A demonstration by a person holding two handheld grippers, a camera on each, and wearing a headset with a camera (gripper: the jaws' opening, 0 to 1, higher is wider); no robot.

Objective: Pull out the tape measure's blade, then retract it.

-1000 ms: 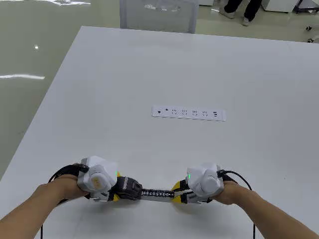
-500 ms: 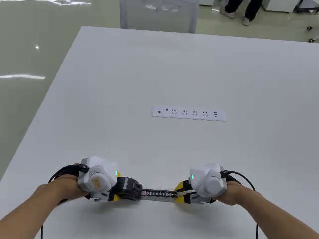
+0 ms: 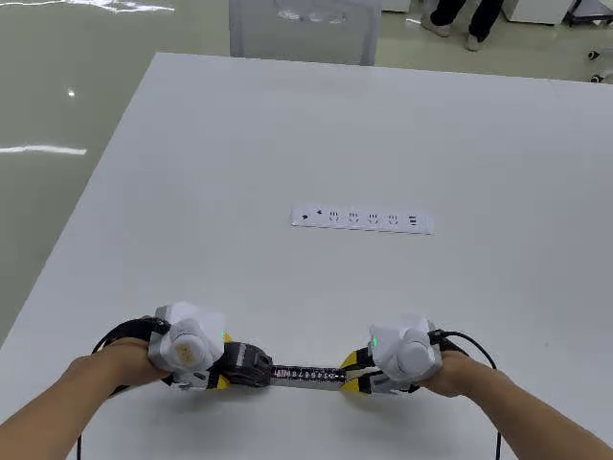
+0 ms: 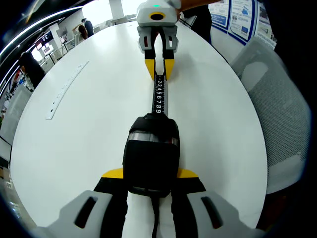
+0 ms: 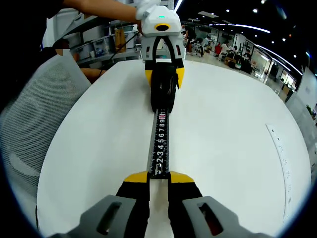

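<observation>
Low on the white table (image 3: 383, 125), close to its near edge: a tape measure (image 4: 151, 158) with a chunky black case, rounded at the corners, and a glossy grey band across the top. Clamped by its sides between the yellow-tipped jaws of the left gripper (image 4: 151, 174), narrowed to just the width of the case. Out of the case's mouth, a short run of blade (image 5: 159, 144): dark, printed with white numerals 1 to 9, a touch of red next to the case. Stretched straight between the two grippers. Pinched at its free end by the right gripper (image 5: 158, 177), jaws almost closed on the tip. Grippers nose to nose along the blade's line, apart by the pulled-out length. Farther up the table, a flat white power strip (image 3: 362, 218), well apart from the tape measure.
</observation>
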